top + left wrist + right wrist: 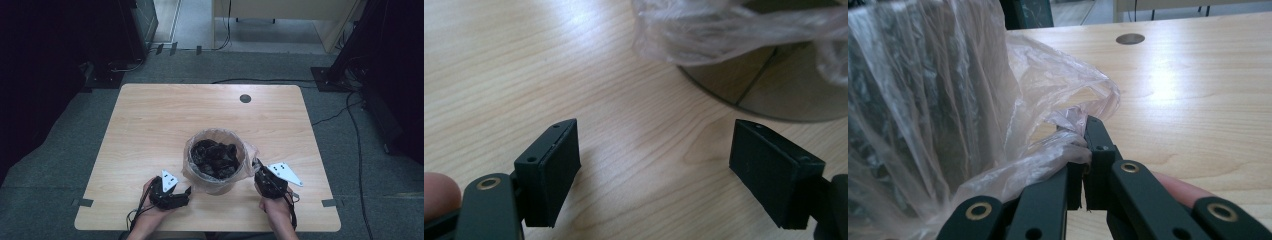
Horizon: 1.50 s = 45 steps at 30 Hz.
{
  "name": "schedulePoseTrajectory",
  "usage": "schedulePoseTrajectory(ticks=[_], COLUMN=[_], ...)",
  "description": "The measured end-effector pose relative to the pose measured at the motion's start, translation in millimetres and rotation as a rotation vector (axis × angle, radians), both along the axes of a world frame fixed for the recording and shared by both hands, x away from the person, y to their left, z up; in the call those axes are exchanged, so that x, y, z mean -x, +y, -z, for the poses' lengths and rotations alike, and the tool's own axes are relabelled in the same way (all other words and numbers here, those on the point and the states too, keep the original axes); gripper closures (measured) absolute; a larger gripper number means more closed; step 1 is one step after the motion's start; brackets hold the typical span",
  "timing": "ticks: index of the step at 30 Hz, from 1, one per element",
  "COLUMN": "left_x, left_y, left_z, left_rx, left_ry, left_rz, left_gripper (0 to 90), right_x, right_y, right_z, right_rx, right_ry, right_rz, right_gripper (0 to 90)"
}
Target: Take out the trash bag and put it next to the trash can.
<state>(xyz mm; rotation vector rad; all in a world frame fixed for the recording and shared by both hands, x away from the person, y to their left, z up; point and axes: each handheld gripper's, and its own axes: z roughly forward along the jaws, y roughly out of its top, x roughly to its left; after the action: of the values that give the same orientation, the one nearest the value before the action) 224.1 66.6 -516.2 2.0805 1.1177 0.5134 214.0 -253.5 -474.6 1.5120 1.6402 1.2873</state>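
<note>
The high view is dim, its corners falling to black. Overhead light glares pale on the bench (pixel 1168 70); the near gripper views look soft.

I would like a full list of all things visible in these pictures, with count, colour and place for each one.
bin: one, grey, near middle of the table, between the two tools.
plastic bag: one, clear, lining the bin, its rim folded over the outside.
dark contents: a heap, black, inside the bag; what it is cannot be told.
table: one, light wood, with a round grey cable hole at the far edge.
cables: several, black, on the grey floor to the right.
left tool: one, black, jaws open over bare wood beside the bin.
right tool: one, black, jaws shut on the bag's rim.
hands: two, at the near edge.
</note>
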Motion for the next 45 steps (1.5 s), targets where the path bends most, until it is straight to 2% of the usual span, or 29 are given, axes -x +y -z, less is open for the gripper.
schedulePoseTrajectory(ticks=[9, 11, 14, 18, 21, 23, 27, 28, 30, 31, 33, 34, 36, 37, 39, 43, 44, 45], left_x=[0.1, 0.4, -0.8, 1.1, 3.0, 4.4, 7.7, 8.3, 9.5, 10.2, 11.0, 12.2, 15.4, 17.4, 20.3, 17.6, 15.9, 13.7], left_y=[-4.2, -7.0, -10.7, -13.2, -12.7, -10.4, -6.1, -4.8, -2.6, -2.2, -2.3, -2.9, -5.7, -7.8, -11.7, -20.1, -22.6, -25.4], left_z=[-8.7, -11.0, -14.5, -21.2, -27.1, -33.2, -47.1, -52.1, -62.3, -72.0, -77.0, -81.9, -91.9, -96.7, -105.3, -123.2, -128.3, -133.9], left_rx=[0.043, 0.042, 0.045, 0.071, 0.104, 0.145, 0.177, 0.183, 0.205, 0.214, 0.218, 0.22, 0.216, 0.212, 0.196, 0.2, 0.202, 0.21], left_ry=[-0.087, -0.13, -0.163, -0.228, -0.254, -0.261, -0.285, -0.293, -0.303, -0.314, -0.324, -0.34, -0.378, -0.396, -0.433, -0.45, -0.453, -0.448], left_rz=[-0.014, -0.022, -0.031, -0.04, -0.031, -0.027, -0.039, -0.04, -0.04, -0.039, -0.043, -0.053, -0.058, -0.059, -0.054, -0.02, -0.008, 0.007], left_gripper=[20.6, 23.9, 26.8, 47.0, 64.7, 76.4, 87.8, 89.6, 90.0, 90.0, 90.0, 90.0, 90.0, 90.0, 90.0, 90.0, 90.0, 90.0], right_x=[-0.2, 0.4, 0.5, 0.2, 1.0, 1.6, 3.1, 4.1, 5.0, 6.3, 6.8, 7.9, 8.5, 9.0, 8.7, 3.3, -0.4, -0.4], right_y=[0.3, 1.8, 1.7, 1.3, 1.9, 3.0, 7.3, 9.9, 11.8, 15.7, 17.3, 20.9, 22.4, 24.9, 26.3, 33.8, 39.5, 39.5], right_z=[4.6, 4.4, 4.2, 3.1, 0.7, -2.5, -14.6, -21.8, -26.2, -34.9, -39.4, -48.6, -53.0, -61.3, -65.1, -80.7, -91.2, -91.2], right_rx=[-0.006, -0.001, -0.001, -0.003, -0.001, -0.005, -0.015, -0.015, -0.012, -0.003, 0.003, 0.013, 0.028, 0.037, 0.047, 0.063, 0.069, 0.069], right_ry=[0.019, 0.013, 0.011, 0.007, -0.004, -0.016, -0.05, -0.073, -0.086, -0.113, -0.126, -0.151, -0.166, -0.195, -0.206, -0.227, -0.239, -0.239], right_rz=[-0.007, -0.013, -0.014, -0.014, -0.02, -0.027, -0.041, -0.048, -0.051, -0.052, -0.054, -0.051, -0.042, -0.048, -0.049, -0.081, -0.109, -0.109], right_gripper=[88.8, 88.6, 88.6, 88.7, 89.0, 89.1, 89.2, 89.3, 89.5, 89.7, 89.8, 90.0, 90.0, 90.0, 90.0, 90.0, 90.0, 90.0])
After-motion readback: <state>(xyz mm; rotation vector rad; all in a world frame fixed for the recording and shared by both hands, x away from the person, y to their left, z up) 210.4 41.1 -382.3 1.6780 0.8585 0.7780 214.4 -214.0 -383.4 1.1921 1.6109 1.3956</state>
